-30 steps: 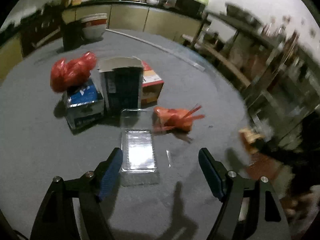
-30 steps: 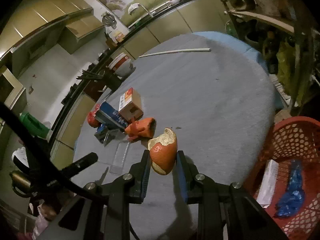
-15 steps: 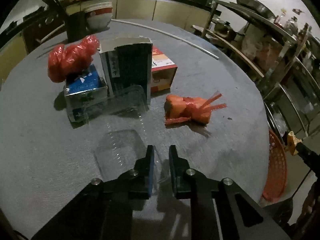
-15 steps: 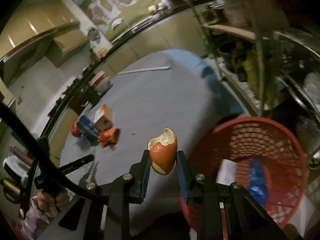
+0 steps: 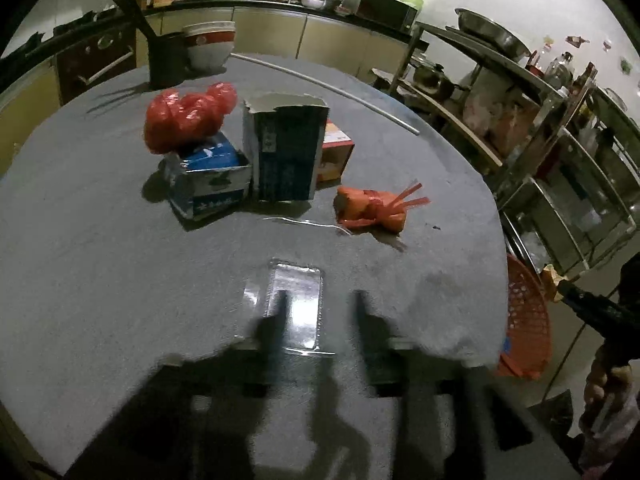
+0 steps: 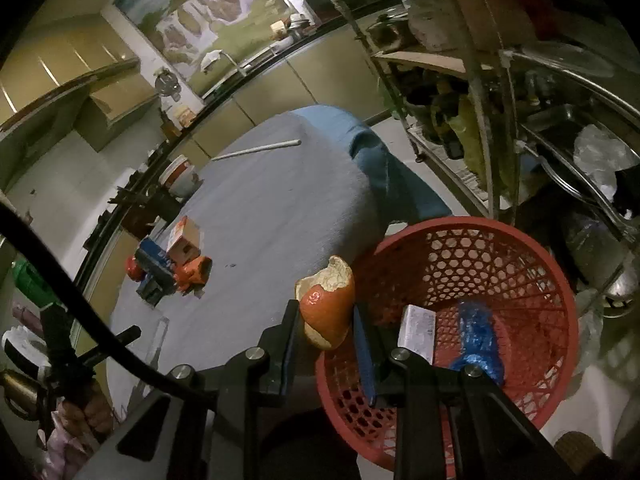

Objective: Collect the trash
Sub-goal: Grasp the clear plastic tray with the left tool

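Note:
In the right wrist view my right gripper (image 6: 326,320) is shut on an orange peel (image 6: 327,307) and holds it at the near rim of a red mesh basket (image 6: 532,280), which holds a white carton and a blue wrapper. In the left wrist view my left gripper is badly blurred at the bottom; its fingers (image 5: 276,320) look spread around a clear plastic tray (image 5: 298,304) on the grey table (image 5: 80,260). Farther off lie a red bag (image 5: 188,116), a blue box (image 5: 208,180), a torn dark carton (image 5: 286,156), an orange box (image 5: 336,152) and an orange wrapper (image 5: 372,208).
A white rod (image 5: 332,88) and a bowl beside a dark pot (image 5: 208,44) stand at the table's far side. Metal shelves (image 5: 540,120) with pots stand to the right. The red basket (image 5: 524,312) sits below the table's right edge.
My right gripper has carried the peel from over the table to the basket's rim. My left gripper shut at the clear tray half a second ago; now it is blurred and looks spread.

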`<state>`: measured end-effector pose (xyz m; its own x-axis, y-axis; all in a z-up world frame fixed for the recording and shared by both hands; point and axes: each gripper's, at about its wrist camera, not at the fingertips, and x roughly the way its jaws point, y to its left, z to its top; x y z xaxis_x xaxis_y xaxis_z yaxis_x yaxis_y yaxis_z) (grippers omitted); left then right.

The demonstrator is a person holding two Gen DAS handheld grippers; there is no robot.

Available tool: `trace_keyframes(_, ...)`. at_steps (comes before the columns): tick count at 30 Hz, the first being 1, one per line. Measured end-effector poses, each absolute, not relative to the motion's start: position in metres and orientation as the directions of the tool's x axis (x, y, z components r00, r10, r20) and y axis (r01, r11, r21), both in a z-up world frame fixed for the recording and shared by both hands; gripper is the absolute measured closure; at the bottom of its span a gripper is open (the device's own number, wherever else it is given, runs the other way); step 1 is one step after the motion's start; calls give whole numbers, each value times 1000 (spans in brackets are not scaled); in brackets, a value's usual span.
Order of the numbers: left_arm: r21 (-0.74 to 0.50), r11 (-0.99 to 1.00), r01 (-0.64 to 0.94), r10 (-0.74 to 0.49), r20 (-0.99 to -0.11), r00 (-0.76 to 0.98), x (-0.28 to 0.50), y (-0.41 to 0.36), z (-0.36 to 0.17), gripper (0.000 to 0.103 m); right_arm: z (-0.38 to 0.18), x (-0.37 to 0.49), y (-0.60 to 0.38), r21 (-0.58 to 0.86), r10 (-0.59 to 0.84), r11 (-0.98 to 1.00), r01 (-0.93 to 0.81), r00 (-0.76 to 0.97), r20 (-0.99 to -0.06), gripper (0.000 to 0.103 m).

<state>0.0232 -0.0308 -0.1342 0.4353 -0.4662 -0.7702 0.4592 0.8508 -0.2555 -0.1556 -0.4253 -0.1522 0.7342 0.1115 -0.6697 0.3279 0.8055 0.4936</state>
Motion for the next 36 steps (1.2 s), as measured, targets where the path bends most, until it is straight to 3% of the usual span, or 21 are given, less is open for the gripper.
trace_keyframes(1, -244, 860, 449, -454, -768, 452, 24, -35, -134, 37, -153, -155, -424, 494, 114, 806, 327, 733, -671, 75)
trace_keyframes(10, -151, 882, 447, -380, -789, 483, 18, -43, -136, 31, -153, -155, -423, 496, 110, 800, 338, 730, -675, 75)
trace_keyframes(14, -169, 890, 424, -371, -810, 454, 28, -46, -153, 31, -153, -155, -420, 488, 111, 808, 330, 729, -676, 75)
trace_keyframes(15, -170, 891, 421, -368, -812, 452, 29, -46, -155, 32, -153, -156, -420, 488, 110, 808, 331, 729, -676, 75)
trace_keyframes(17, -177, 885, 430, -378, -812, 444, 29, -47, -160, 47, -154, -157, -422, 492, 108, 803, 337, 730, -675, 75)
trace_keyframes(18, -176, 883, 436, -378, -817, 435, 29, -49, -162, 60, -155, -158, -423, 493, 105, 801, 341, 730, -676, 75)
trace_keyframes(19, -174, 884, 435, -373, -822, 430, 30, -49, -164, 64, -155, -159, -424, 493, 103, 799, 344, 730, -676, 75)
trace_keyframes(23, -167, 890, 423, -363, -822, 439, 33, -51, -165, 66, -158, -161, -429, 501, 104, 792, 350, 730, -675, 75)
trace_keyframes(26, -159, 898, 410, -348, -827, 442, 33, -48, -161, 58, -159, -164, -430, 503, 107, 791, 349, 730, -675, 75)
trace_keyframes(27, -144, 904, 403, -333, -828, 451, 31, -46, -159, 45, -159, -164, -430, 504, 107, 790, 350, 730, -675, 75)
trace_keyframes(28, -134, 909, 394, -322, -825, 464, 29, -43, -157, 38, -160, -165, -431, 507, 109, 787, 351, 731, -674, 75)
trace_keyframes(36, -129, 932, 338, -293, -818, 496, 35, -40, -144, 37, -164, -158, -425, 514, 129, 789, 337, 726, -676, 75)
